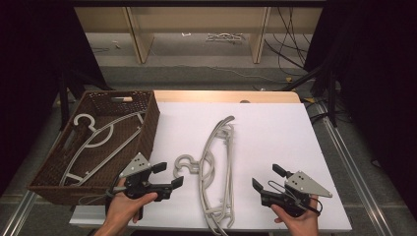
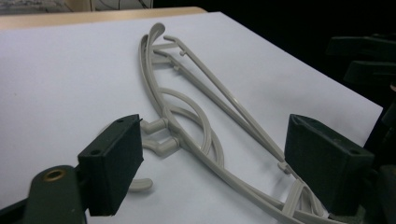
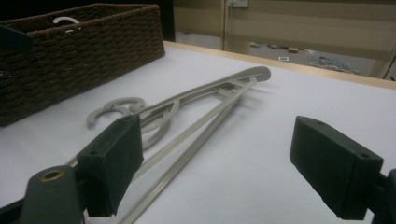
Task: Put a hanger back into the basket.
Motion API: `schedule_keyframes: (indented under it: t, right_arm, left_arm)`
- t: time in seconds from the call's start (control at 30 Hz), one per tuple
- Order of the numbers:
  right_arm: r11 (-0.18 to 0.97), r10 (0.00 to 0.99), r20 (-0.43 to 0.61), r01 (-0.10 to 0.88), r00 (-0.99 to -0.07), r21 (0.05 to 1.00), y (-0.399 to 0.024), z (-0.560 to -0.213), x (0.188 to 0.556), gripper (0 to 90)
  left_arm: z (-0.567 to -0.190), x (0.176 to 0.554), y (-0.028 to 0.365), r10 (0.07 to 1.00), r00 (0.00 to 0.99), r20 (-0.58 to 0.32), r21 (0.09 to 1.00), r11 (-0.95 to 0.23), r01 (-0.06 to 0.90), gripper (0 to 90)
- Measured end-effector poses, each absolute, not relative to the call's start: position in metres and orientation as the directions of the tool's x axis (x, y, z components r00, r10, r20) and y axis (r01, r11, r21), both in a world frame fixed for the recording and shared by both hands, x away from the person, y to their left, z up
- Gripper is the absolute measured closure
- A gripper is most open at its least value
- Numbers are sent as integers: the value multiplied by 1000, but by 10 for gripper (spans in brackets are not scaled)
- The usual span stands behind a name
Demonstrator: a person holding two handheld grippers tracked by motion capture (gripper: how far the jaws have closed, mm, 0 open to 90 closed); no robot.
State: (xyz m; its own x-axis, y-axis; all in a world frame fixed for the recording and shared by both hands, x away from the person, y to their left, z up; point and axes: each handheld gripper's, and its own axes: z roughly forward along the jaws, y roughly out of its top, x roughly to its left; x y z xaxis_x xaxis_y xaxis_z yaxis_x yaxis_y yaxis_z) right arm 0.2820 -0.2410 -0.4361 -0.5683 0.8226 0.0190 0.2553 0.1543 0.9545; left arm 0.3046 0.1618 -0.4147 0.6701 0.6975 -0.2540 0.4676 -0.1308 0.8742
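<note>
At the left of the high view sits a dark brown basket (image 1: pixel 147 123) with a tight woven pattern, and the hangers in the basket (image 1: pixel 98 142) are pale grey. The table (image 1: pixel 275 142) is plain white, with a light wood edge along its far side. The hangers at the centre (image 1: pixel 219 169) are the same pale beige-grey. Both the left gripper (image 1: pixel 167 174) and right gripper (image 1: pixel 266 178) at the bottom are black, each topped by a light grey plate. A brass-coloured rivet shows on each near jaw in the gripper views. The surroundings at the frame's sides are black.
</note>
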Motion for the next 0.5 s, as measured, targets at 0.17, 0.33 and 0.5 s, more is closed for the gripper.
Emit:
schedule_keyframes:
  t: [0.17,0.33,0.5]
  right_arm:
    - [152,820,18,249,-572,956,-238,-437,283,183]
    - [153,817,26,260,-575,953,-237,-436,281,183]
    - [141,818,42,270,-574,952,-235,-436,281,183]
  left_arm:
    - [-431,320,149,708,652,-272,837,-160,524,196]
    - [-441,330,135,692,666,-277,801,-217,558,236]
    - [-458,342,113,679,685,-263,726,-328,604,308]
